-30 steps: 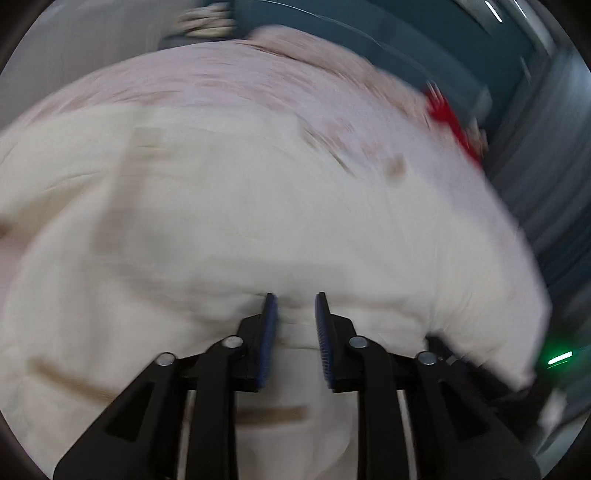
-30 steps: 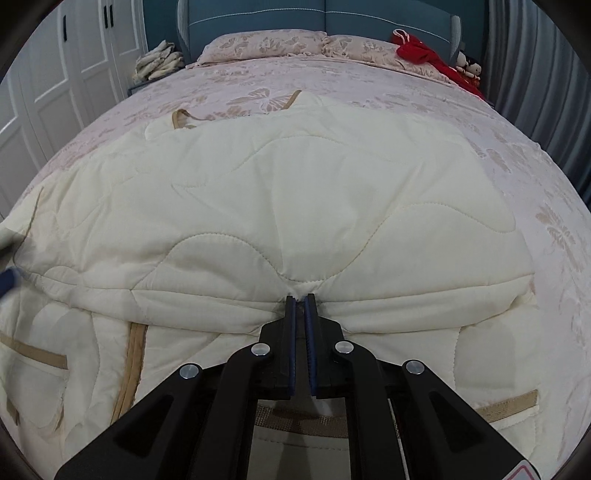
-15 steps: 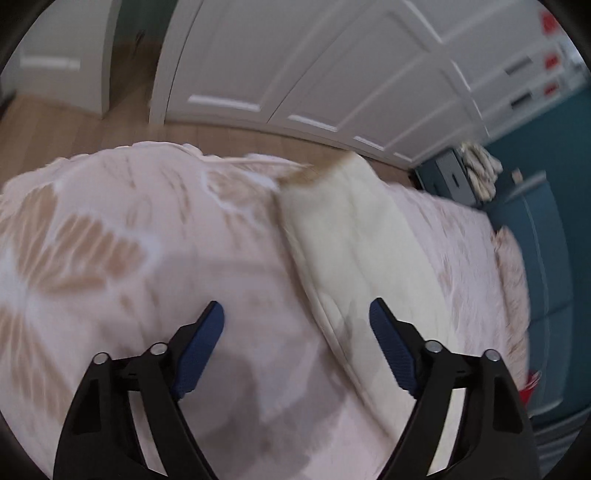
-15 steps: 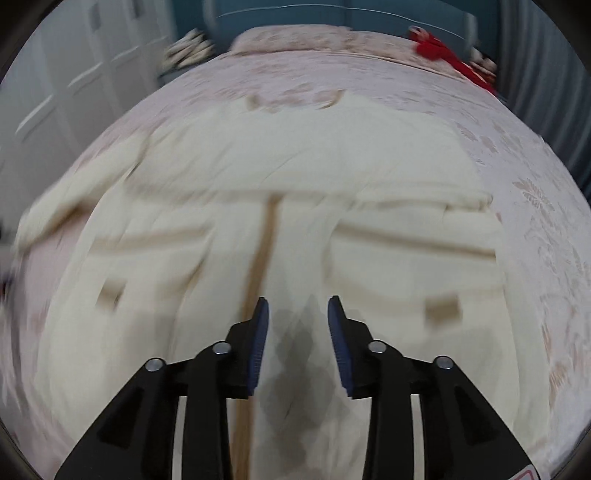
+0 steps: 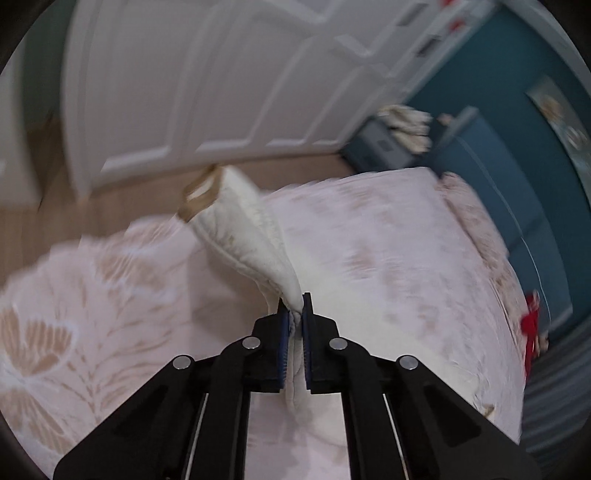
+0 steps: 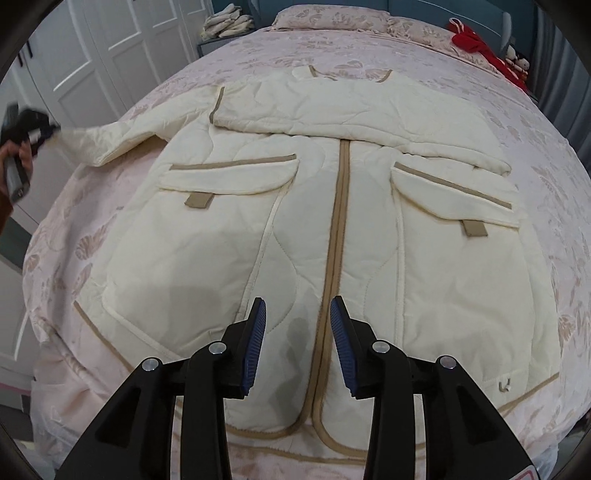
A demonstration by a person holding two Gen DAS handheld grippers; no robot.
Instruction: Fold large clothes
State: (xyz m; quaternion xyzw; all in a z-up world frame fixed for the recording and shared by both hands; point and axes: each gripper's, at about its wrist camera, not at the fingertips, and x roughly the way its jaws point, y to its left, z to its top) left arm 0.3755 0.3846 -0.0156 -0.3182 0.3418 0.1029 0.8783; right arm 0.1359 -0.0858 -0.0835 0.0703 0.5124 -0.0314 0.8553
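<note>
Bed [image 6: 554, 110] w/ pink leaf-print cover fills most of right wrist view; white wardrobe doors [image 6: 110, 48] along its left side, teal headboard wall at far end.

Cream quilted jacket [image 6: 295, 229] lies flat on bed, front up, tan centre placket running toward camera, two flap pockets either side. One sleeve folded across the chest; other sleeve [image 6: 107, 138] pulled out to the left, off the body, stretched toward bed edge.

Pillows [image 6: 332, 16] at head of bed. Red garment [image 6: 476, 46] near far right corner, small soft toys just beside it. Stack of folded light cloth [image 6: 225, 24] on a nightstand next to headboard. All well apart from jacket; nothing lying on it.

Left gripper [image 5: 294, 310]: fingers closed tight on sleeve fabric, sleeve [image 5: 243, 229] runs away from the pads, tan cuff at far end. View is motion-blurred.

Right gripper [image 6: 298, 332]: fingers spread wide, holding nothing, over lower hem w/ placket between them. Contact w/ fabric: cannot tell.
</note>
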